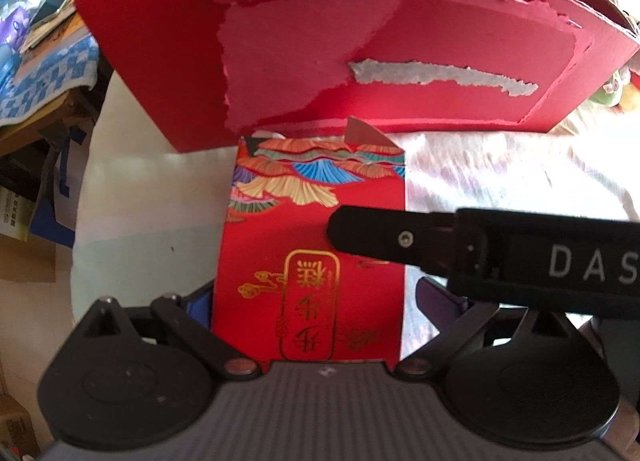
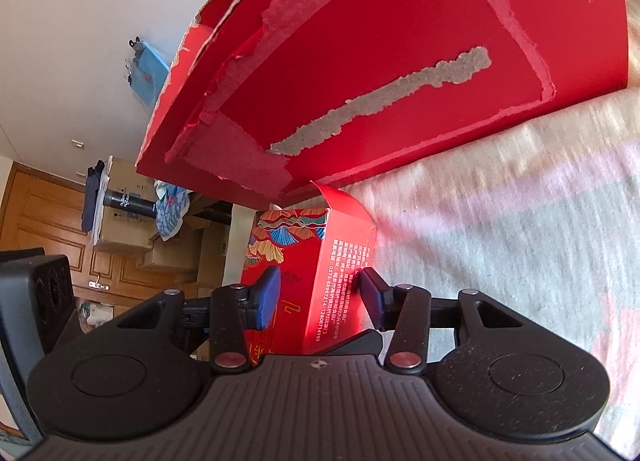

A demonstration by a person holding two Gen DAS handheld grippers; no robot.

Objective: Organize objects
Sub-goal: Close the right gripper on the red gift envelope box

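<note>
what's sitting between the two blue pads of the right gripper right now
The small red carton with fan patterns. In the right wrist view the right gripper straddles its corner edge, one blue pad on each side, though whether they press it is unclear.

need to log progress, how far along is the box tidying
Done: nothing visibly stowed yet. In hand: the small red box sits between both grippers, left gripper and right gripper, in front of the large torn red box. Left: placing it.

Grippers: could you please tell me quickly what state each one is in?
Left gripper: shut on the small red box.
Right gripper: shut on the same small red box.
</note>
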